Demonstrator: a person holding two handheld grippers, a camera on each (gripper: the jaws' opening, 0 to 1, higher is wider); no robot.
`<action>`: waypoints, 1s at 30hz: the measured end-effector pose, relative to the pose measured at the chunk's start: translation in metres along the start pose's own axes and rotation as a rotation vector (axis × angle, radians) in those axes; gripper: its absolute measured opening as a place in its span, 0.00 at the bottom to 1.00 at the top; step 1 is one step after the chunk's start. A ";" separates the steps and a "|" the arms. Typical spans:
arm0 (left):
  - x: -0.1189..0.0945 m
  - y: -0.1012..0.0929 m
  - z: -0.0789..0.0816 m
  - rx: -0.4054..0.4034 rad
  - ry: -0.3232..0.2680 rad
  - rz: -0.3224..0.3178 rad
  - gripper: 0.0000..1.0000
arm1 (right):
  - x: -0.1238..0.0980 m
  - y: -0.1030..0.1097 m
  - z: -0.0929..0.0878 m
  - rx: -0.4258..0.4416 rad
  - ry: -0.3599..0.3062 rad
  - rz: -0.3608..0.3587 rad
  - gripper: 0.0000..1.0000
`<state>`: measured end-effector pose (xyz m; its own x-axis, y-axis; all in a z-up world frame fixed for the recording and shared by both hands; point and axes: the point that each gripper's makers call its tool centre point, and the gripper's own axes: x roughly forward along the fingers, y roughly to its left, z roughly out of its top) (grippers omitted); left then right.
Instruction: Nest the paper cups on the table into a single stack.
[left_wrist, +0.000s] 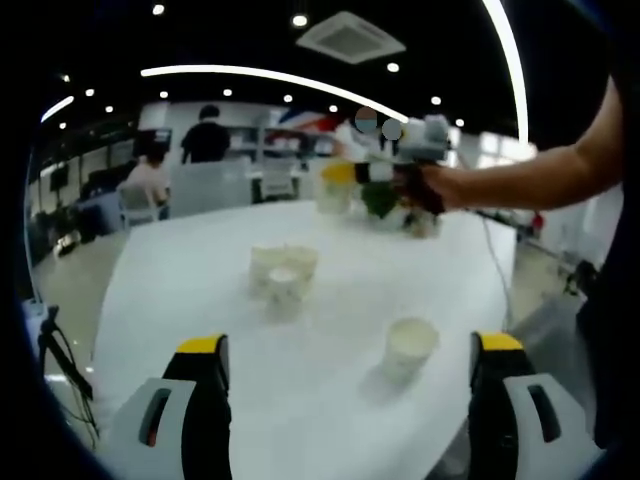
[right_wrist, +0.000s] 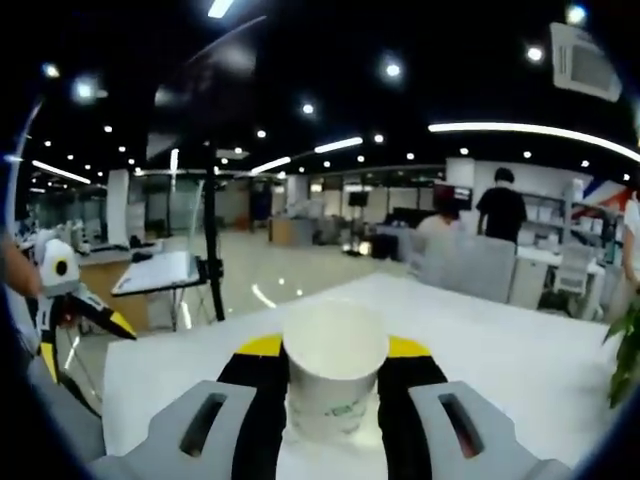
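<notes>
On the white table (left_wrist: 200, 270), going L to R in the left gripper view: a small cluster of paper cups (left_wrist: 283, 272) sits mid-table, some upright, exact count hard to tell thru the blur; a lone cup (left_wrist: 410, 345) stands nearer, just inside the R jaw. The left gripper (left_wrist: 345, 375) is spread wide w/ nothing between its jaws, low over the near edge. Far side, the right gripper (left_wrist: 405, 160) is held up above the table in a person's hand, next to some greenery. In the right gripper view, that gripper (right_wrist: 335, 375) pinches a held cup (right_wrist: 335, 375), upright, mouth up, jaws pressed on both sides of its wall. Looks like the carry step: one cup picked, not yet nested. Next move prob needs lining it up over another cup's mouth, coming down straight, then letting go w/o crushing the thin wall.
</notes>
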<state>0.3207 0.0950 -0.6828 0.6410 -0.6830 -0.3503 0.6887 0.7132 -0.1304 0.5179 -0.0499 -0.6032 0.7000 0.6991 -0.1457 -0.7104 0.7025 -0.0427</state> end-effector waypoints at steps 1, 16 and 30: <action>0.000 0.000 0.000 0.000 0.000 0.001 0.99 | -0.001 0.001 0.000 0.000 -0.003 0.004 0.31; -0.003 -0.004 -0.001 -0.010 -0.003 0.018 0.99 | -0.018 0.021 -0.001 -0.022 -0.019 0.040 0.31; -0.006 -0.007 0.000 -0.016 -0.019 0.028 0.99 | -0.033 0.041 0.000 -0.022 -0.031 0.055 0.32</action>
<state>0.3123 0.0944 -0.6794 0.6665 -0.6654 -0.3362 0.6647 0.7346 -0.1361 0.4662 -0.0440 -0.5998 0.6617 0.7405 -0.1175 -0.7490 0.6601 -0.0576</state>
